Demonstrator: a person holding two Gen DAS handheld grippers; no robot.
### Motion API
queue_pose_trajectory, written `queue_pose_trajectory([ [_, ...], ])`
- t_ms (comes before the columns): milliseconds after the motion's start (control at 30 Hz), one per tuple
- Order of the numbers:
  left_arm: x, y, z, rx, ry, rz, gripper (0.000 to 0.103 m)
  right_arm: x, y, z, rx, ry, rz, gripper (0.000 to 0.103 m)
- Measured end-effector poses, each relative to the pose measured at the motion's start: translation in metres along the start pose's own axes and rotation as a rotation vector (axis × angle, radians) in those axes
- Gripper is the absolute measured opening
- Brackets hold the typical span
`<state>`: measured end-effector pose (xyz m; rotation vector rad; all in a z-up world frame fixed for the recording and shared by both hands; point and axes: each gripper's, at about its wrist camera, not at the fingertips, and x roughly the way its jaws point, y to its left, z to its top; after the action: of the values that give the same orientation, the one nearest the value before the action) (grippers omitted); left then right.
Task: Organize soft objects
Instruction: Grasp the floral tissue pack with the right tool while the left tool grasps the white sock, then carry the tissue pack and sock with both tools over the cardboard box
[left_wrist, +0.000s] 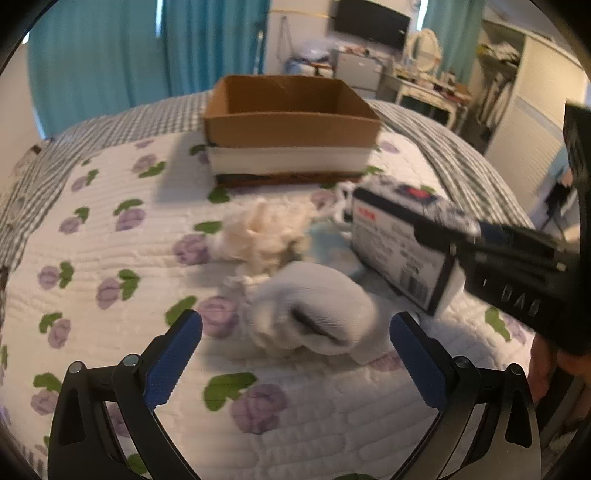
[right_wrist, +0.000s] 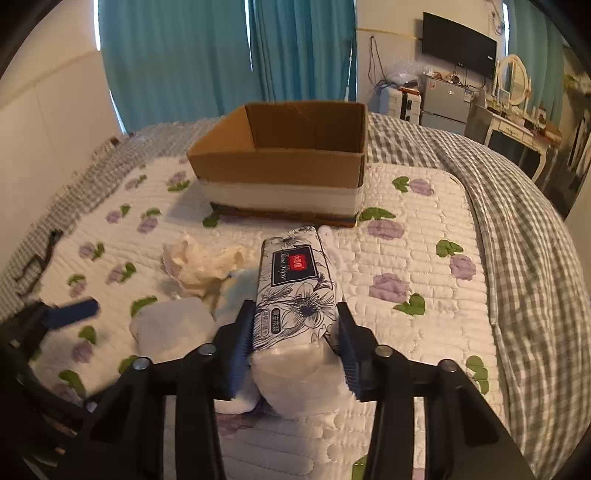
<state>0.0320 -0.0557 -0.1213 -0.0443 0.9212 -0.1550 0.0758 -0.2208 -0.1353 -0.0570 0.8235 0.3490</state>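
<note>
Right wrist view: right gripper (right_wrist: 295, 332) clamping tissue pack (right_wrist: 295, 284) at frame centre, on bed (right_wrist: 406, 332). Left gripper (left_wrist: 295, 354) hanging wide open, empty, around sock (left_wrist: 314, 314). Next: lifting pack toward box (right_wrist: 277, 166), upper centre.

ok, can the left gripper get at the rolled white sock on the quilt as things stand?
Probably yes. The left gripper is open, its blue-padded fingers either side of the rolled white sock, nothing between. The right gripper, shut on the floral tissue pack, sits close alongside but not across the path.
</note>
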Motion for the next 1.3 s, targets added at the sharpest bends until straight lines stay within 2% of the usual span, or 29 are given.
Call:
queue_pose_trajectory([
  [133,0.011,-0.015,0.003,0.047,0.013,-0.018,0.103,-0.015,-0.013,0.002,0.035,-0.057,-0.013,0.040],
  [300,0.032,-0.026,0.007,0.089,0.031,0.033,0.101,-0.018,-0.022,0.002,0.055,-0.059,-0.003,0.040],
  [433,0.036,-0.022,0.009,0.089,0.025,0.029,0.100,-0.015,-0.024,0.001,0.058,-0.054,0.011,0.040],
  [500,0.036,-0.019,0.008,0.091,0.023,0.022,0.089,-0.016,-0.026,-0.001,0.058,-0.056,0.014,0.040],
  [533,0.037,-0.016,0.008,0.089,0.025,0.017,0.088,-0.016,-0.025,-0.001,0.058,-0.057,0.014,0.040],
  [600,0.034,-0.012,0.006,0.088,0.029,0.003,0.072,-0.018,-0.024,-0.001,0.056,-0.061,0.011,0.040],
  [700,0.030,-0.009,0.003,0.098,0.034,-0.002,0.060,-0.026,-0.022,-0.002,0.050,-0.073,0.009,0.040],
  [800,0.022,-0.005,0.000,0.083,0.025,-0.006,0.055,-0.034,-0.017,-0.002,0.041,-0.089,0.002,0.040],
  [933,-0.001,0.000,0.002,0.065,-0.026,-0.013,0.055,-0.049,-0.010,-0.001,0.024,-0.115,-0.010,0.040],
  [1067,-0.033,0.005,0.019,0.063,-0.102,-0.017,0.055,-0.065,-0.007,0.006,0.021,-0.154,-0.004,0.040],
  [1300,-0.069,0.020,0.088,0.056,-0.239,-0.016,0.055,-0.097,-0.008,0.055,-0.003,-0.264,-0.008,0.040],
])
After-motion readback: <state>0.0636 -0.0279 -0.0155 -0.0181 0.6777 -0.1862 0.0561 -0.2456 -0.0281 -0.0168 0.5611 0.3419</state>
